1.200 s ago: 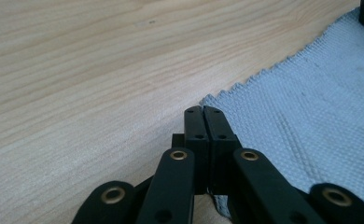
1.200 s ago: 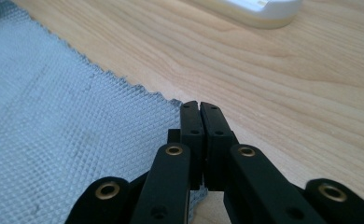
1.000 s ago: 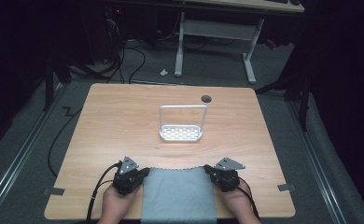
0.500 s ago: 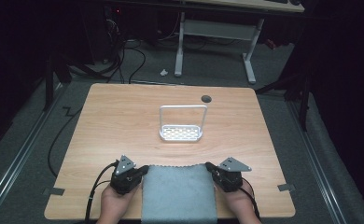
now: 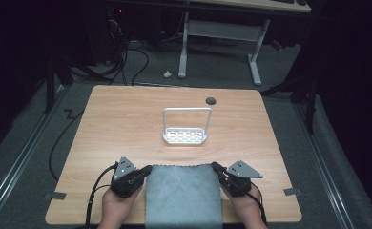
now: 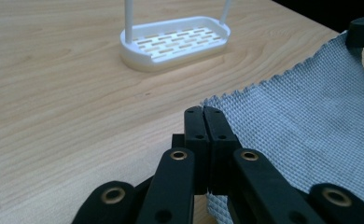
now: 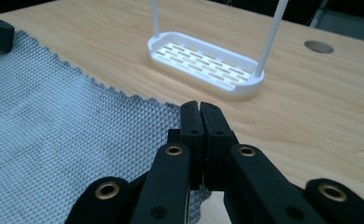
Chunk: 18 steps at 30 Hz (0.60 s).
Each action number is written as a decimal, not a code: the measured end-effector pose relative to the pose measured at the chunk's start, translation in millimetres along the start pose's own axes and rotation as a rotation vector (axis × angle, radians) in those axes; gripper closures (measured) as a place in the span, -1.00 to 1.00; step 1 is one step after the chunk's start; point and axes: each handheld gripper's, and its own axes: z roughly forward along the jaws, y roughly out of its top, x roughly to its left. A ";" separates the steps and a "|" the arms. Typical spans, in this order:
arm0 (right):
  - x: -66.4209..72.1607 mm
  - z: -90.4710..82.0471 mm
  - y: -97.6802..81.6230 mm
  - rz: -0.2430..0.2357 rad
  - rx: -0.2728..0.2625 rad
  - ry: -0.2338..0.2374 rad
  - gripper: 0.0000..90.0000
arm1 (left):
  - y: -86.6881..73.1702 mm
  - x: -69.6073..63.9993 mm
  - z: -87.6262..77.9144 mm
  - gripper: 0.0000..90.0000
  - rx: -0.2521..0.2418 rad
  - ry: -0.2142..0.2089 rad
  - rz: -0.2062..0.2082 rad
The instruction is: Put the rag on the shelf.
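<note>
Wooden worktop point(image 5: 117, 124) fills the middle, and a grey cloth point(image 5: 184, 195) lies flat at its near edge, hanging just over it. Further out, near the centre, sits a white slotted rack point(image 5: 185, 136) with its tall hoop handle upright. Left gripper point(image 5: 145, 171) has its jaws pinched tight on the cloth's far left corner; right gripper point(image 5: 216, 168) is clamped on the far right corner.
</note>
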 end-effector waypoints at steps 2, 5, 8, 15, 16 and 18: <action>-0.2 -2.7 3.4 0.000 -0.016 0.001 0.99 | 2.5 -1.2 -2.4 0.98 -0.012 -0.005 -0.001; -0.4 -7.5 9.4 -0.003 -0.042 -0.008 0.99 | 8.1 -4.2 -7.1 0.98 -0.030 -0.005 0.012; -1.0 -12.3 15.5 -0.006 -0.068 -0.009 0.99 | 13.9 -6.3 -11.8 0.98 -0.053 -0.006 0.012; -2.2 -21.8 30.6 -0.024 -0.116 -0.009 0.99 | 27.2 -7.9 -20.6 0.98 -0.099 -0.001 0.024; -2.0 -23.0 32.9 -0.030 -0.124 -0.012 0.99 | 29.9 -8.0 -22.0 0.98 -0.109 0.000 0.026; -2.3 -25.2 37.7 -0.032 -0.138 -0.012 0.99 | 35.5 -8.2 -23.8 0.98 -0.123 0.001 0.031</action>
